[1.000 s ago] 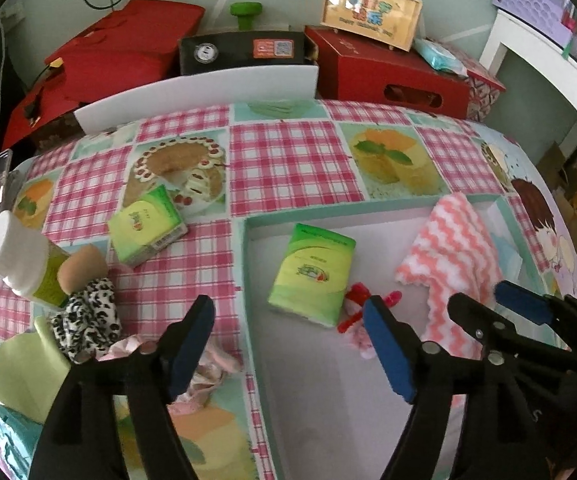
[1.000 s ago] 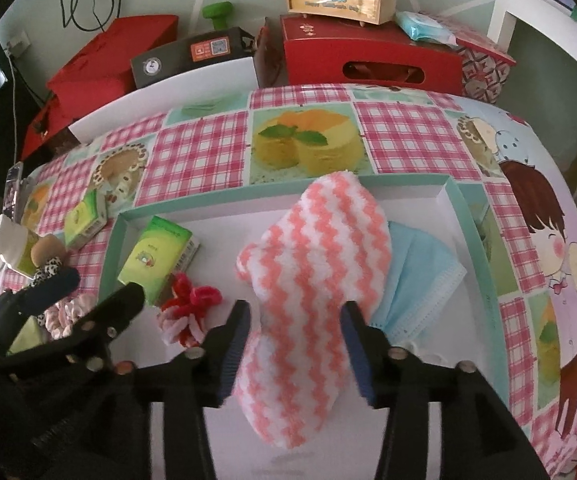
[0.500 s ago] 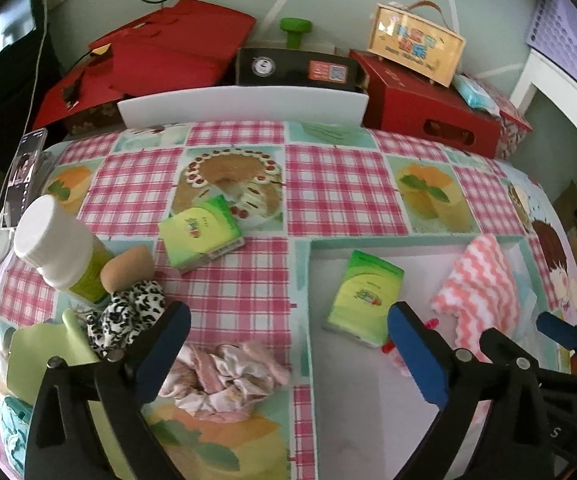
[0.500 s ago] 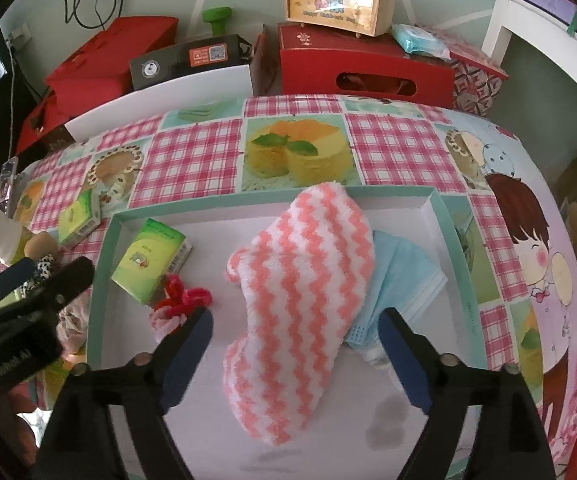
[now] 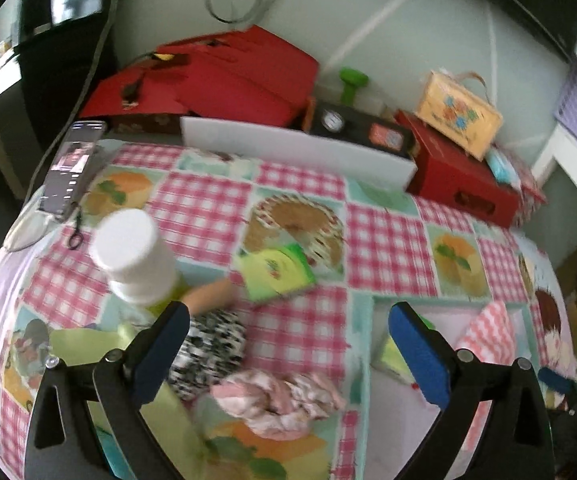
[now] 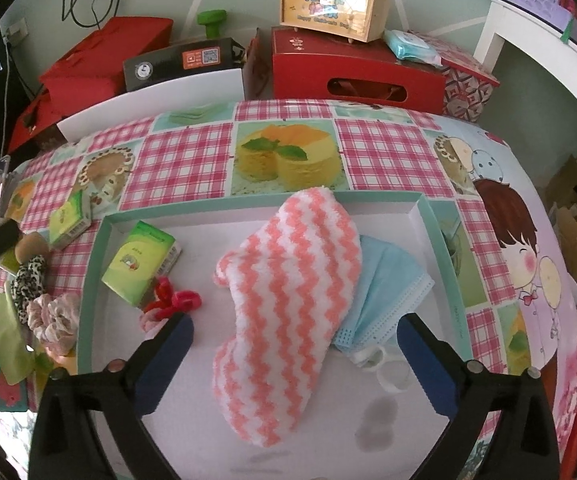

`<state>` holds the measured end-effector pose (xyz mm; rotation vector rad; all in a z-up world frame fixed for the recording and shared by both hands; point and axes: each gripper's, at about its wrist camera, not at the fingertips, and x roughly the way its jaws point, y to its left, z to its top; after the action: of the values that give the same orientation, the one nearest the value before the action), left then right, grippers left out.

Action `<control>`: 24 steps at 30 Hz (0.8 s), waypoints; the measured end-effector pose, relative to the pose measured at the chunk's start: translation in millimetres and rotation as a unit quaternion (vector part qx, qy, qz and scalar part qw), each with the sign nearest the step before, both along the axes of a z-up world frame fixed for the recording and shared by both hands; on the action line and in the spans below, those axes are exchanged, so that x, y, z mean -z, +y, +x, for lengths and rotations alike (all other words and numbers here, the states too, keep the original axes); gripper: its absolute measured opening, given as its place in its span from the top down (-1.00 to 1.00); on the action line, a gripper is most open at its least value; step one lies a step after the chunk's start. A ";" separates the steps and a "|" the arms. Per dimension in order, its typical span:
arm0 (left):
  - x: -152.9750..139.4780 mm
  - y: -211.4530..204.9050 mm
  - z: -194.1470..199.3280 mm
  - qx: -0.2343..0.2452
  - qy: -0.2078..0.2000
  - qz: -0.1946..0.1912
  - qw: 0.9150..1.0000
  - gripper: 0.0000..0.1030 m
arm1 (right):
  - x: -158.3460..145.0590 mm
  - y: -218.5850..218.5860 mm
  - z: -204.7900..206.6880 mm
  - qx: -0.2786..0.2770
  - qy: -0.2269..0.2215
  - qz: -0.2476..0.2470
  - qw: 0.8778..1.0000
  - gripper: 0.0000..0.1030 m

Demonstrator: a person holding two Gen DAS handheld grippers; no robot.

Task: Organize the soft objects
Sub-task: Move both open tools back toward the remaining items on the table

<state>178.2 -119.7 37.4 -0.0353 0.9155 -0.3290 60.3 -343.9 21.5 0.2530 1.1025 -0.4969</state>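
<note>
I am holding my left tool (image 5: 286, 354) released, its blue pads wide apart above the desk (image 5: 204, 208), gripping nothing. Nearest to it, a pink floral scrunchie (image 5: 278, 400) is lying on the checked cloth just outside the tray's left wall. Just left of that scrunchie, a leopard-print scrunchie (image 5: 208, 350) is sitting beside a white-capped bottle (image 5: 136, 256). Farther back, a green tissue pack (image 5: 274, 274) is resting flat on the cloth; this view is blurred.

I am holding my right tool (image 6: 294, 360) released as well, pads spread over the teal-rimmed tray (image 6: 92, 280), with nothing between them. Between the pads, a pink-and-white zigzag cloth (image 6: 288, 304) is lying inside the tray, partly covering a blue face mask (image 6: 388, 292) on its right. To the left in the tray, a red hair tie (image 6: 174, 300) is lying just beside a second green tissue pack (image 6: 140, 264). At the far edge of the desk, a white board (image 6: 152, 104) is standing in front of red boxes (image 6: 356, 76) and a wooden carry box (image 6: 332, 8).
</note>
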 end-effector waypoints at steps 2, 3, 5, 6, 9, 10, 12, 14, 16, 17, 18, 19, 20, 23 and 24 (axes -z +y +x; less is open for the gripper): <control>-4.5 15.3 3.3 -0.020 -0.007 -0.005 1.000 -0.94 | 0.4 0.9 0.7 0.000 0.001 -0.001 1.000 -1.00; -6.1 22.0 4.5 -0.029 -0.008 -0.005 1.000 -0.94 | 0.2 1.3 1.0 0.000 0.001 -0.001 1.000 -1.00; -9.5 37.8 8.0 -0.047 -0.011 -0.009 0.999 -0.94 | -0.2 2.1 1.2 -0.002 0.000 0.000 1.000 -1.00; -11.3 45.4 9.4 -0.056 -0.014 -0.009 0.998 -0.94 | -0.6 2.6 1.5 -0.002 -0.001 0.001 1.000 -1.00; -15.2 65.3 12.3 -0.079 -0.018 -0.008 0.997 -0.94 | -2.4 5.4 2.9 -0.005 -0.004 0.002 1.000 -1.00; -15.9 73.0 13.0 -0.087 -0.016 -0.009 0.996 -0.94 | -3.2 7.2 3.4 -0.007 -0.005 0.002 1.000 -1.00; -14.2 85.2 14.5 -0.101 -0.007 -0.004 0.995 -0.94 | -6.1 11.7 5.0 -0.013 -0.012 0.004 1.000 -1.00; -11.1 96.5 15.4 -0.111 0.005 0.005 0.994 -0.94 | -9.0 16.8 7.1 -0.020 -0.021 0.007 1.000 -1.00; -8.1 105.3 15.3 -0.115 0.016 0.017 0.993 -0.94 | -12.5 23.8 9.5 -0.027 -0.031 0.013 0.999 -1.00; -6.8 108.8 15.2 -0.117 0.021 0.024 0.993 -0.94 | -14.6 28.6 11.5 -0.033 -0.038 0.018 0.999 -1.00; -5.5 111.3 14.9 -0.119 0.026 0.028 0.992 -0.94 | -15.9 33.0 13.4 -0.038 -0.043 0.023 0.998 -1.00; -4.0 113.7 15.0 -0.119 0.032 0.031 0.992 -0.94 | -17.3 38.1 15.5 -0.046 -0.048 0.030 0.997 -1.00; -2.2 116.3 15.2 -0.117 0.040 0.034 0.992 -0.94 | -18.6 44.3 18.2 -0.055 -0.054 0.037 0.996 -1.00; 3.6 120.0 16.8 -0.112 0.063 0.037 0.991 -0.94 | -22.3 64.8 27.0 -0.083 -0.063 0.047 0.993 -1.00; 5.8 120.8 17.8 -0.110 0.069 0.037 0.991 -0.94 | -22.6 71.1 29.5 -0.092 -0.065 0.047 0.993 -1.00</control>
<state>195.9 1.2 31.6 -0.0918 1.0493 -0.0883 89.8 -272.8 44.1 0.2601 1.0124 -0.2616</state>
